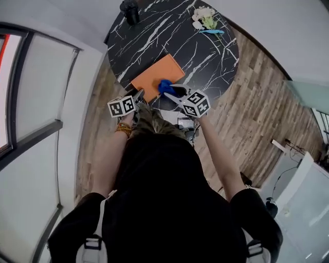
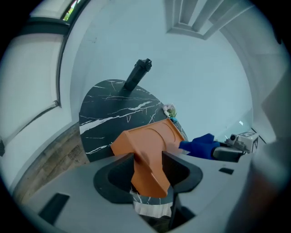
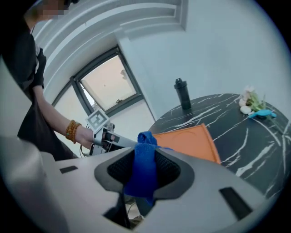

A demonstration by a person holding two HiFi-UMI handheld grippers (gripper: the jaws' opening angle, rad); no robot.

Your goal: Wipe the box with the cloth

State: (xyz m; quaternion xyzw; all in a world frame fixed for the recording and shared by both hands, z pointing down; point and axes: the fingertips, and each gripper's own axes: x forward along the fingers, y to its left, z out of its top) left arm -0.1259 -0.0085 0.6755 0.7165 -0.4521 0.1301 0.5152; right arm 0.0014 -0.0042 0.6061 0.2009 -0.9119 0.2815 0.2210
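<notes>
Left gripper [image 1: 138, 95]: jaws clamped on orange box [image 1: 157, 75] corner, near marble table [image 1: 169, 36] 6 o'clock edge.
Right gripper [image 1: 172, 90]: jaws pinching blue cloth [image 1: 164, 85].
Cloth: box's 5 o'clock edge; contact unclear.
Hidden: box's near corner.

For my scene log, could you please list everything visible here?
table: 1, black marble with white veins, round
floor: wood planks, under table
box: 1, orange, flat, table's near edge
cloth: 1, blue, at box's near edge
bottle: 1, black, table's far edge
flowers: 1 small bunch, white, table's far right
window: 1, dark-framed, left side
bracelet: 1, orange beads, person's left wrist
left gripper: 1, grey, fingers shut on box corner
right gripper: 1, grey, fingers shut on cloth
</notes>
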